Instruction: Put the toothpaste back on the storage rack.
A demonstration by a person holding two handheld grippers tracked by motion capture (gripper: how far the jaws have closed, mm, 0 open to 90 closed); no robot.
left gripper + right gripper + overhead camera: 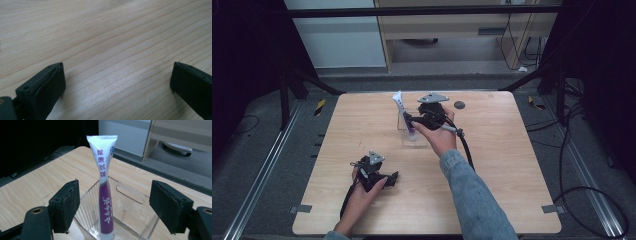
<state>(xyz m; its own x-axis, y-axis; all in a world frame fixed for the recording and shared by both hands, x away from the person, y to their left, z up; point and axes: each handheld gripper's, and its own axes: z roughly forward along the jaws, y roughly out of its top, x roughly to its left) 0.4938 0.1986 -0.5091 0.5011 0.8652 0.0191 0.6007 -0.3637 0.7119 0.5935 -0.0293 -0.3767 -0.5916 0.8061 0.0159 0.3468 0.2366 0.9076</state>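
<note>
We see the toothpaste tube (105, 195) standing upright in the clear plastic container (130, 202) just ahead of our right tool (115, 205), between its 2 wide-open, empty jaws, while our left tool (117, 85) rests agape, empty, low over bare desk (105, 37), likely idle.

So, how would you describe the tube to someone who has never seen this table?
On the wooden table, toward its far edge, stands a clear plastic box. The tube stands upright inside it, between the right claw's open jaws: white on top, purple below, with printed characters.
</note>
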